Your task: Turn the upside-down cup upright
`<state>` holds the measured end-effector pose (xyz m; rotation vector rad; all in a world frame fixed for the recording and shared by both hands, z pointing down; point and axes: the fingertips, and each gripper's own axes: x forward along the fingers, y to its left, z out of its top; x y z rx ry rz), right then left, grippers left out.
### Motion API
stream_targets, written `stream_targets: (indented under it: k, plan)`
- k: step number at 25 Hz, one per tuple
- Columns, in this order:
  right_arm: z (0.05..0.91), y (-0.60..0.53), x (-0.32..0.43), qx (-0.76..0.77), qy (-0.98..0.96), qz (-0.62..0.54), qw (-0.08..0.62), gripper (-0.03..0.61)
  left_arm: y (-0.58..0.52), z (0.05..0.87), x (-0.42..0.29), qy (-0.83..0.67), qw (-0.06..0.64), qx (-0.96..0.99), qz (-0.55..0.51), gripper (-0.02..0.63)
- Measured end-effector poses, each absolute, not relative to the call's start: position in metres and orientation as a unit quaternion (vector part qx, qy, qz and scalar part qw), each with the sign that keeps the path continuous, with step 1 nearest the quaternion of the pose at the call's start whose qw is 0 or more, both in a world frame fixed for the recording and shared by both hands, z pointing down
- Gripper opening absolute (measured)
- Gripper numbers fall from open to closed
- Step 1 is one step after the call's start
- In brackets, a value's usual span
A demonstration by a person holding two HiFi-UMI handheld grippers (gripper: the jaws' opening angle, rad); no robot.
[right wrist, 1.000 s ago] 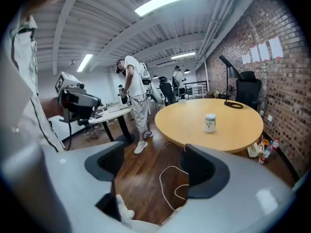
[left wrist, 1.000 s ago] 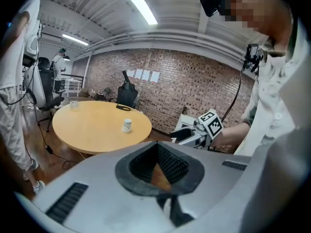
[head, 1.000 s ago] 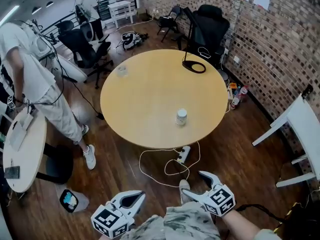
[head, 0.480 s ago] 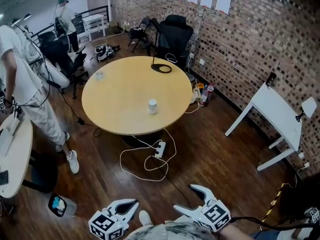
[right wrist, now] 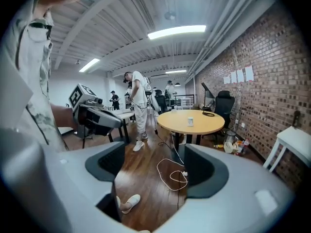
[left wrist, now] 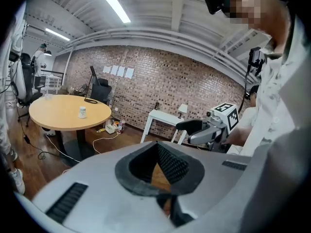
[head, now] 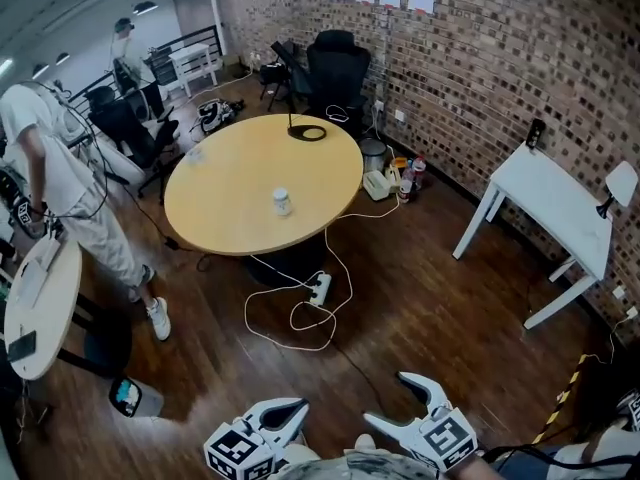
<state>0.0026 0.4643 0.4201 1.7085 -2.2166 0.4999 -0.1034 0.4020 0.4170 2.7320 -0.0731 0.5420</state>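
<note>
Cup (head: 282,201) on round table (head: 230,218), well ahead of both tools and far out of reach. Long axis vertical; too small to tell which end up. Left gripper (head: 302,406): jaws together, empty; cup ahead and well to the left of its line. Right gripper (head: 385,398): jaws wide apart and closing, nothing between them; cup ahead, just right of its gap. By judgement, left tool marginally nearer, right tool better aimed. Long approach needed before any grasp.
</note>
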Motion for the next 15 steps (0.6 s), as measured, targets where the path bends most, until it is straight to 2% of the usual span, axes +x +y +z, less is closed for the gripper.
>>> stream_targets:
  k: [7, 15]
  plan:
    - [0.431, 0.497, 0.002, 0.56, -0.798, 0.17, 0.145, 0.376, 0.455, 0.427, -0.095, -0.044, 0.178, 0.961, 0.205, 0.006]
    - [0.411, 0.498, -0.013, 0.547, -0.81, 0.162, 0.138, 0.373, 0.462, 0.408, -0.099, -0.051, 0.157, 0.965, 0.205, 0.006]
